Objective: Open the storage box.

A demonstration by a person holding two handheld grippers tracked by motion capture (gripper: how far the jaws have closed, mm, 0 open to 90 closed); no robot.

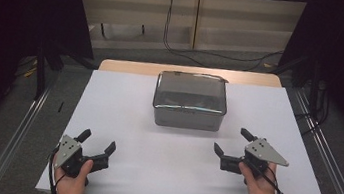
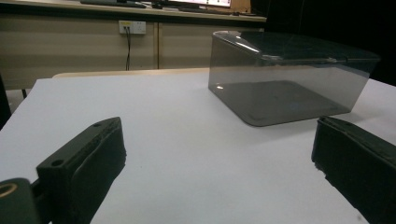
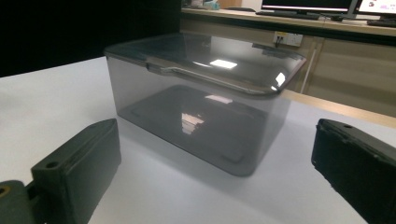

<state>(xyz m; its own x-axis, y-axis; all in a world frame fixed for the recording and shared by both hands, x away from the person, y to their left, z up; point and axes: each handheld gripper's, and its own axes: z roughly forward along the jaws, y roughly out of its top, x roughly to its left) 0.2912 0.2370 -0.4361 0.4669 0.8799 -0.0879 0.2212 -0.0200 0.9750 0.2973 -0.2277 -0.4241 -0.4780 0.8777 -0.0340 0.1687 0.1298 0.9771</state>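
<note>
The box (image 1: 189, 101) sits mid-frame, above both claws; the right claw (image 1: 232, 148) is nearer. The left claw (image 1: 98, 144) and right are wide open, empty.

The box (image 1: 189, 100) sits mid-table (image 1: 121, 120), behind and between the left gripper (image 1: 98, 144) and right gripper (image 1: 232, 143).

Left hand (image 1: 70, 180) comes in at the bottom, gripping the left gripper (image 1: 99, 144), its 2 jaws spread wide and pointing up and to the right. Right hand (image 1: 260, 185) holds the right gripper (image 1: 234, 141), jaws also wide apart, aimed up and to the left. Both sit low, well apart.
</note>
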